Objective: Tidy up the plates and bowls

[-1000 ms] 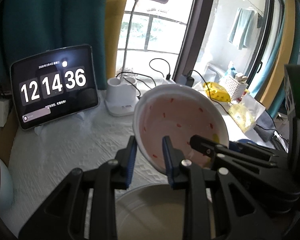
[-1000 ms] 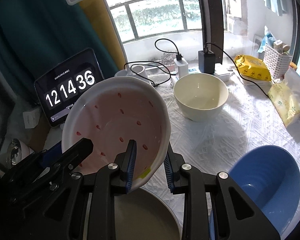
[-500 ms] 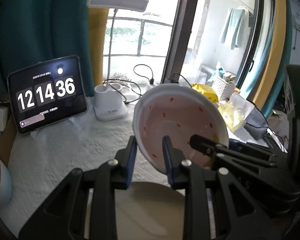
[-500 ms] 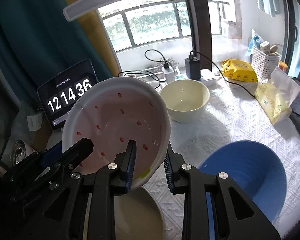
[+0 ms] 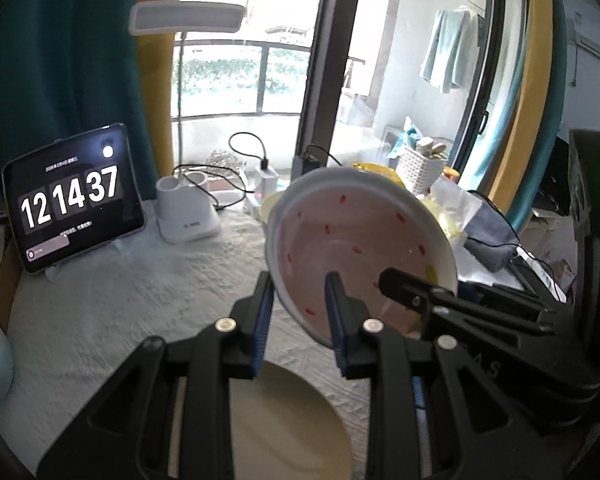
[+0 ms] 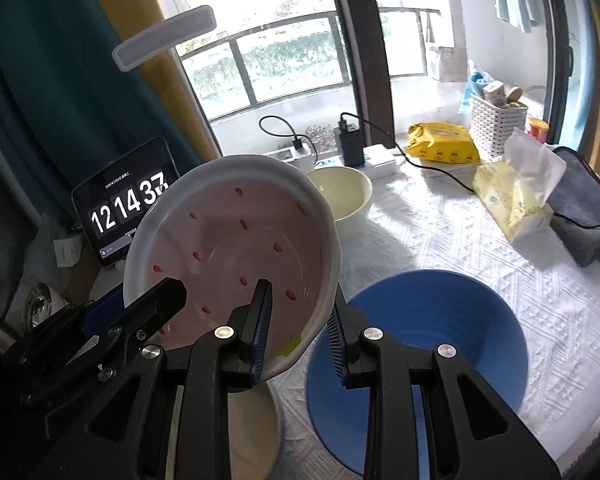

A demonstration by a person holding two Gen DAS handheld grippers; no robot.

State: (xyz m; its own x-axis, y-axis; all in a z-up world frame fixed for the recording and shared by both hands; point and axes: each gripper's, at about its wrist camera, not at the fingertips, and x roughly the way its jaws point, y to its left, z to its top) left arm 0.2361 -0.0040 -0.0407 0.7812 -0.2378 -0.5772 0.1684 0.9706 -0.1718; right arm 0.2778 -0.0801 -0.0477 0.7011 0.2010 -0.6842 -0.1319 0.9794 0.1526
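While both the left tool (image 5: pixel 298 312) and the right tool (image 6: pixel 298 316) pinch opposite rims of the pink bowl (image 6: pixel 236 256), held tilted mid-frame above the table (image 6: pixel 480 248), it looks stiff, glazed, breakable, best gripped at its rim.

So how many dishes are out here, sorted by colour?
Pink with red specks: 1, the pink bowl, held off the table by both grippers
Cream: 2, the cream bowl by the window and the cream plate below the grippers
Blue: 1, the blue bowl on the tablecloth
Total: 4
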